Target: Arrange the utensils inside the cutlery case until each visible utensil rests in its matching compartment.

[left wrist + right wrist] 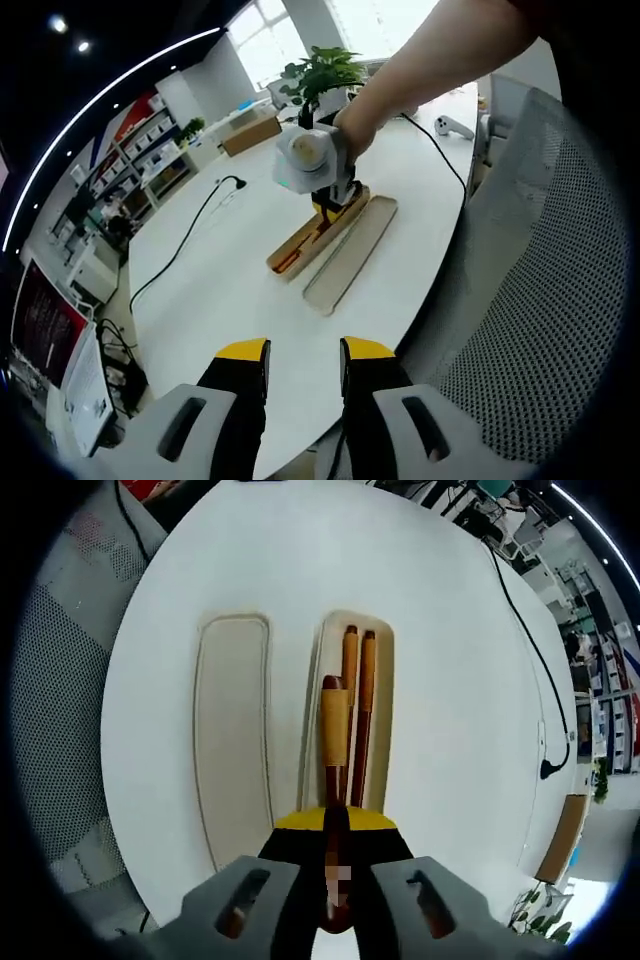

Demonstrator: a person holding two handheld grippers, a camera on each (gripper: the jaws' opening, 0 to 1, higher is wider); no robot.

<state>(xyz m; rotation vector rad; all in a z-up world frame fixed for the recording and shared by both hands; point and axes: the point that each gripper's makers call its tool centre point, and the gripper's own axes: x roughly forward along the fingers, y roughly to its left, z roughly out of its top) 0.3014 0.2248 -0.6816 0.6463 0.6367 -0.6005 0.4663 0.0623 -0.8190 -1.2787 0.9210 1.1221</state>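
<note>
An open tan cutlery case lies on the white table, and its flat lid lies beside it on the left. Two brown chopsticks rest lengthwise in the case. My right gripper is shut on a wooden-handled utensil, which points along the case just above the chopsticks; I cannot tell what kind it is. In the left gripper view, a hand holds that right gripper over the case, with the lid alongside. My left gripper stands open near the table's edge, nothing between its fingers.
A black cable runs across the table to the left of the case. A potted plant, a cardboard box and a white controller sit at the far side. A grey mesh chair stands against the table's edge.
</note>
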